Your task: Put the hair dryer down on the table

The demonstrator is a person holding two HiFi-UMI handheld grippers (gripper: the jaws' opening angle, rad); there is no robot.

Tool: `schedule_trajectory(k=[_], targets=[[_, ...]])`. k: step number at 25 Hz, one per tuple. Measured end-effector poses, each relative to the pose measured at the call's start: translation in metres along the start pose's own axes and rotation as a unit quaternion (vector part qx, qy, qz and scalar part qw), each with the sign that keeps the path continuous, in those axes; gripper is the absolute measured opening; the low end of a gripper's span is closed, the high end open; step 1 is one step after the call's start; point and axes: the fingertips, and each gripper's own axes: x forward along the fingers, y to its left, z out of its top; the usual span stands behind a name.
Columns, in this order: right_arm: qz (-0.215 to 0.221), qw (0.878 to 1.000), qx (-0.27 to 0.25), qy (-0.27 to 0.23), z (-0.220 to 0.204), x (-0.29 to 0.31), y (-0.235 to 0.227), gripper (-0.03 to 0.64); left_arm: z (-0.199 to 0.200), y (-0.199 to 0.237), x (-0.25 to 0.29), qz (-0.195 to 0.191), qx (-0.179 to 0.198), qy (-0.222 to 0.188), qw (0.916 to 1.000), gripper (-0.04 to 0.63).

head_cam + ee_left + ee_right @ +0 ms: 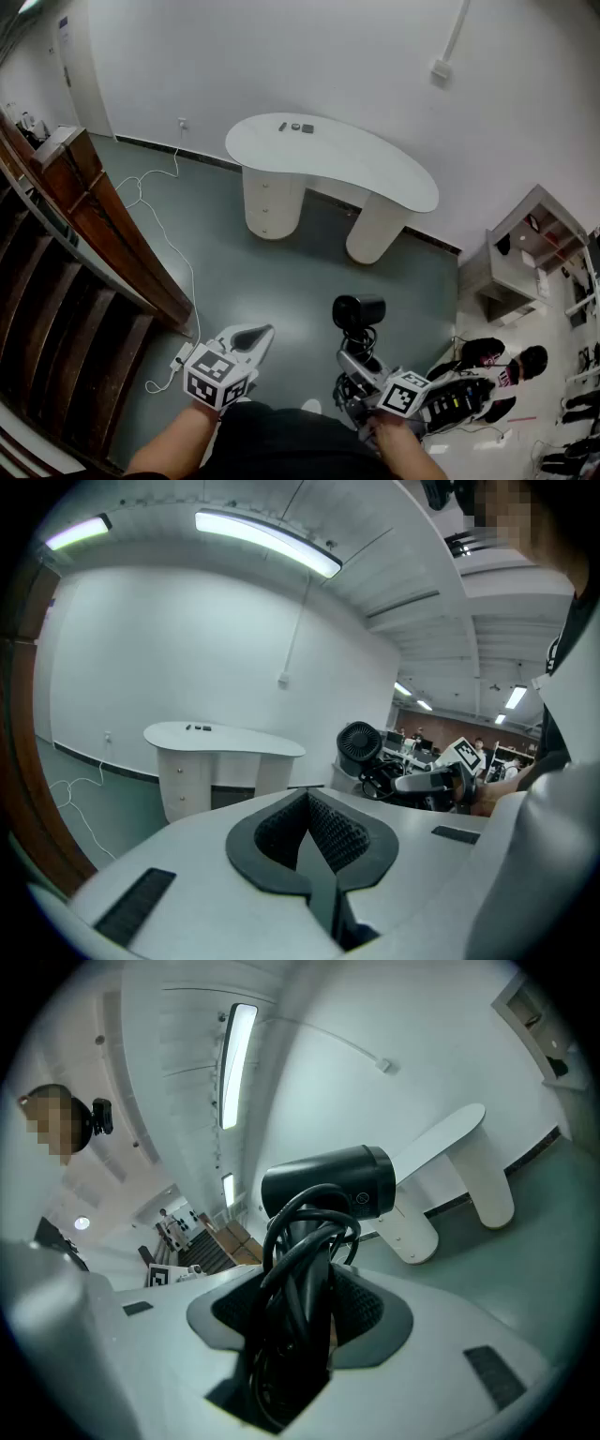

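My right gripper (356, 364) is shut on the handle of a black hair dryer (358, 313), held upright over the grey floor with its cord wound round the handle. In the right gripper view the hair dryer (333, 1181) rises from between the jaws of that gripper (305, 1283). The white curved table (330, 161) stands further off by the wall, well apart from both grippers. My left gripper (249, 339) is low at the left, shut and holding nothing. The left gripper view shows its tips (309, 795) together, with the hair dryer (358, 746) and the table (225, 739) beyond.
A dark wooden staircase (84, 234) runs along the left. A white cable and a power strip (181, 354) lie on the floor beside it. Small dark items (295, 127) sit on the table's far end. At the right stand a low shelf (530, 248) and dark floor clutter (497, 361).
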Motion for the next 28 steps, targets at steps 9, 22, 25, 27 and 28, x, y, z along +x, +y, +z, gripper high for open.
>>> schedule_trajectory(k=[9, 22, 25, 27, 28], targets=[[-0.001, 1.0, 0.001, -0.002, 0.002, 0.001, -0.001, 0.198, -0.004, 0.004, 0.002, 0.001, -0.003, 0.005, 1.0, 0.011], [0.035, 0.999, 0.005, -0.012, -0.013, 0.028, 0.036, 0.199, -0.013, 0.031, -0.017, -0.018, -0.003, 0.019, 0.9997, 0.011], [0.026, 1.0, 0.002, -0.017, -0.021, 0.038, 0.043, 0.199, -0.018, 0.044, -0.025, -0.024, 0.0, 0.022, 0.9995, 0.011], [0.021, 0.999, 0.012, -0.026, -0.028, 0.044, 0.046, 0.199, -0.022, 0.053, -0.033, -0.029, 0.002, 0.024, 0.9993, 0.011], [0.018, 0.999, 0.02, -0.031, -0.032, 0.047, 0.048, 0.199, -0.023, 0.057, -0.037, -0.032, 0.003, 0.025, 0.9992, 0.011]])
